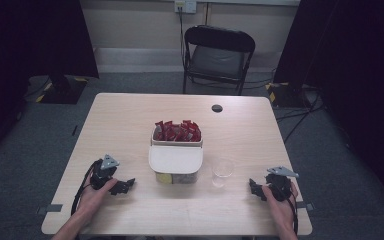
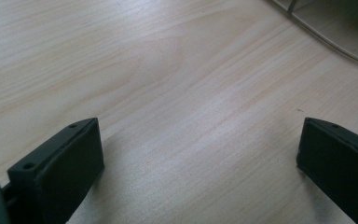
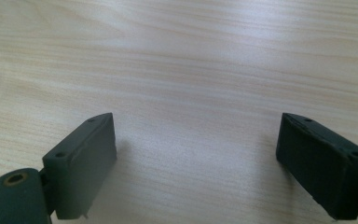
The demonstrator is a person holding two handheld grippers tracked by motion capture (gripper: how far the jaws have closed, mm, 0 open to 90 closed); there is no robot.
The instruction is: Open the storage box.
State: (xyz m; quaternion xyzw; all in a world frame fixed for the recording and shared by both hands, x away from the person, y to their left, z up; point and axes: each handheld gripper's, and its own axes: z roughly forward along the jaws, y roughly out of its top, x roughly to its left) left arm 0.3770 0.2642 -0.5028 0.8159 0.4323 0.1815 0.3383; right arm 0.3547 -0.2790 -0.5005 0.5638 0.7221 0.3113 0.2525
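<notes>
The right gripper, jaws spread and empty (like the left gripper), sits just right of the clear cup, nearer.

A black folding chair stands beyond the wooden table.

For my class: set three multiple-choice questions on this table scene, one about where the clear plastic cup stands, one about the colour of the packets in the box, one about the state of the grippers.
1. The clear plastic cup stands where?
A. right of the lidded container
B. on the chair
C. inside the box

2. The packets in the open white box are:
A. blue
B. red
C. green

3. The left gripper and right gripper are:
A. holding the cup
B. shut
C. open and empty

Answers: A, it stands beside the white-lidded container; B, red wrappers show; C, both gripper views show jaws apart over bare wooden table.
</notes>
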